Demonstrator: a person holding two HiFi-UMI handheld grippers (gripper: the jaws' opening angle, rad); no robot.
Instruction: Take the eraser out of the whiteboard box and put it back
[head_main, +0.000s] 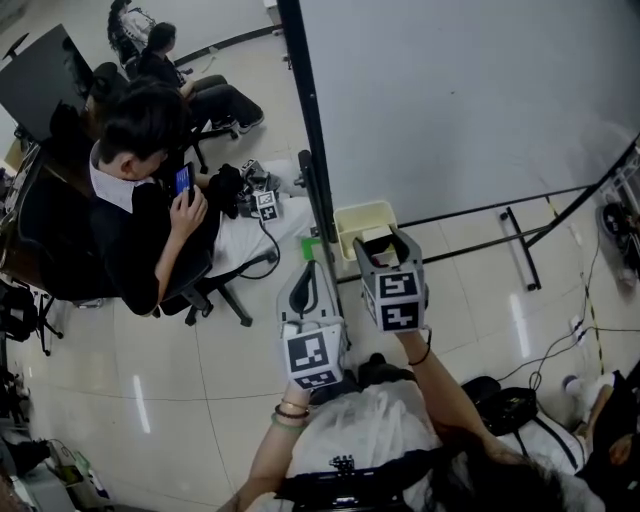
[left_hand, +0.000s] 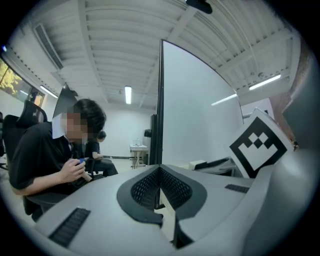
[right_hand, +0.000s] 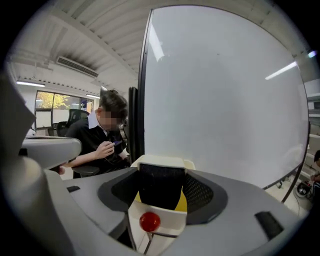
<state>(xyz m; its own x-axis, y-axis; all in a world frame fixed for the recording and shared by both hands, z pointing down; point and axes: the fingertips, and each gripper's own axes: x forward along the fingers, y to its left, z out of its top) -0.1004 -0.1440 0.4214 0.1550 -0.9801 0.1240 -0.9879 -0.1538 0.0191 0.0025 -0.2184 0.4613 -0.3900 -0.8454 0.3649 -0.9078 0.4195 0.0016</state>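
A pale yellow box (head_main: 350, 214) hangs at the lower left corner of the whiteboard (head_main: 470, 100). My right gripper (head_main: 386, 244) reaches over the box's right part. In the right gripper view its jaws (right_hand: 160, 189) are shut on the eraser (right_hand: 160, 184), a black felt block with a cream back. A small red ball (right_hand: 149, 221) sits on a cream piece just below it. My left gripper (head_main: 308, 270) hovers left of the box beside the board's black frame, shut with nothing in it. Its pads (left_hand: 172, 190) meet in the left gripper view.
A seated person (head_main: 140, 190) with a phone is close on the left, on a wheeled chair. Gear and a cable lie on a white surface (head_main: 262, 203) beside them. The whiteboard stand's foot (head_main: 520, 250) and cables cross the floor at right. A dark bag (head_main: 505, 405) lies near my feet.
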